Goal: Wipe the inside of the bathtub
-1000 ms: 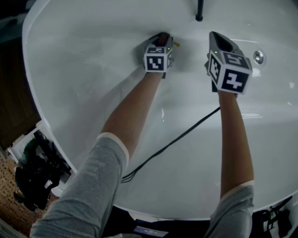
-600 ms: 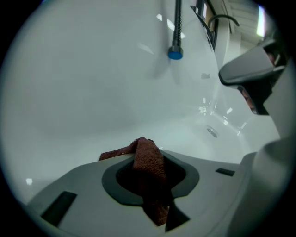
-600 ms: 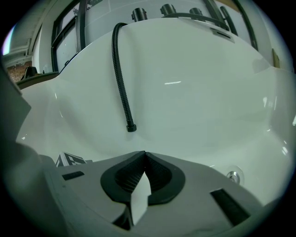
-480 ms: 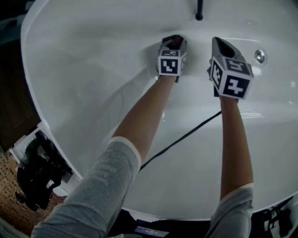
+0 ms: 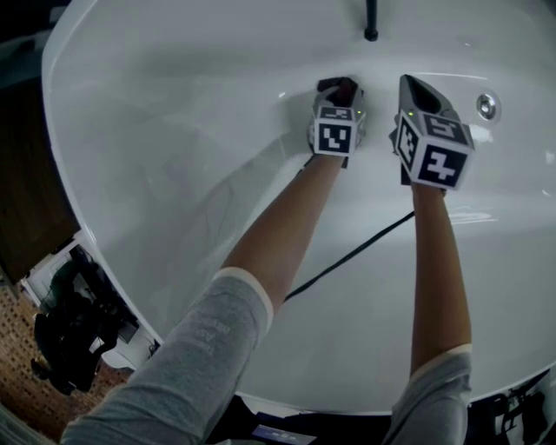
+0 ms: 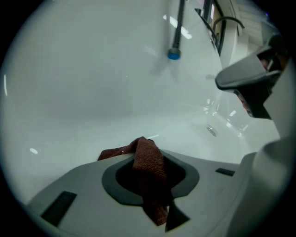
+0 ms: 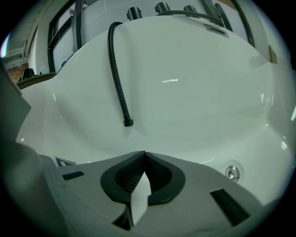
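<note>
Glossy white bathtub (image 5: 174, 130) all round, dark clutter (image 5: 65, 335) beyond its rim. Left of the drain (image 5: 486, 106): right tongs (image 5: 408, 83) pressed together, empty; further left, left tongs (image 5: 339, 85) pinching a maroon cloth (image 6: 149, 162), low in the tub. Cloth's colour clear only from the left gripper view. Taps (image 7: 162, 8) above the drain only from the right gripper view.

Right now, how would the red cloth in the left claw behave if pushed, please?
The cloth is probably floppy: it folds and bunches where the left claw pinches it. It seems light, a loose corner sticking out sideways. On the glossy bathtub it should slide easily.
</note>
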Available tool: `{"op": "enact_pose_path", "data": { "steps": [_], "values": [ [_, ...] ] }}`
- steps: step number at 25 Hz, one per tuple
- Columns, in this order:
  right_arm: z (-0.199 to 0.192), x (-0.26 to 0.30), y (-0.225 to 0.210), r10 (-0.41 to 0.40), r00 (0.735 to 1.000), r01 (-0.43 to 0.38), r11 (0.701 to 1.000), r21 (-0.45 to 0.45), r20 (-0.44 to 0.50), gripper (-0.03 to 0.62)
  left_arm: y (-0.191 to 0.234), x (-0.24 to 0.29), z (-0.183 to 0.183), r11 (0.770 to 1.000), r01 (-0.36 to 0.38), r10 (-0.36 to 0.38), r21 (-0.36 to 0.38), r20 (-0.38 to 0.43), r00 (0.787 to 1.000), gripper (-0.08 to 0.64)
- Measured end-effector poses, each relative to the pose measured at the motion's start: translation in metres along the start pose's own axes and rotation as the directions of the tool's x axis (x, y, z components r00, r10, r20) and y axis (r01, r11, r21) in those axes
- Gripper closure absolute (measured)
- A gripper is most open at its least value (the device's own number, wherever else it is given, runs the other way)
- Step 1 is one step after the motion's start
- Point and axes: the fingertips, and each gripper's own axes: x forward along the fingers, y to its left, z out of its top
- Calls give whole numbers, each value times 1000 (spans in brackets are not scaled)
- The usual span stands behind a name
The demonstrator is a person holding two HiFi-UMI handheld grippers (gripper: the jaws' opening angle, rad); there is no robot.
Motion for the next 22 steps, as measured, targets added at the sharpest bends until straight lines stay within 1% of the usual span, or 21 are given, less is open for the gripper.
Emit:
{"op": "enact_pose_path", "data": {
  "steps": [2, 3, 6, 10, 12, 13, 15, 17, 19, 22],
  "values": [
    [-3, 0, 4, 4, 1000, -4, 1000, -8, -6, 583, -29, 8, -2, 999, 42, -41, 19, -9, 999, 468],
    [-3, 0, 5, 6, 1000, -6, 1000, -15, -9, 583, -35, 10, -2, 998, 52, -51, 23, -11, 999, 468],
    [-5, -1, 2, -4, 1000, 3, 1000, -22, -17, 583, -33, 12, 1, 996, 85, -85, 25, -5, 996, 469],
    [-5, -2, 1, -1, 1000, 1, 1000, -24, -15, 583, 7, 15, 23, 999, 41, -40, -10, 32, 999, 469],
    [-6, -2, 0, 0, 1000, 0, 1000, -24, -17, 583, 19, 14, 28, 999, 35, -34, -11, 26, 999, 471],
    [-7, -3, -1, -4, 1000, 3, 1000, -22, -21, 583, 24, 12, 28, 999, 21, -20, -24, 24, 1000, 471],
    [-7, -5, -1, -6, 1000, 6, 1000, -20, -22, 583, 38, 7, 30, 997, -34, 36, -72, 28, 999, 471],
    [-4, -8, 1, -1, 1000, 0, 1000, -27, -19, 583, 54, 1, 32, 992, -80, 82, -94, 14, 997, 472],
    [-1, -11, -1, -3, 1000, 3, 1000, -28, -20, 583, 60, -6, 39, 993, -84, 85, -85, 12, 996, 472],
    [11, -18, 0, -10, 1000, 9, 1000, -22, -11, 583, 60, -19, 60, 996, -64, 67, -62, 47, 997, 473]
  ]
}}
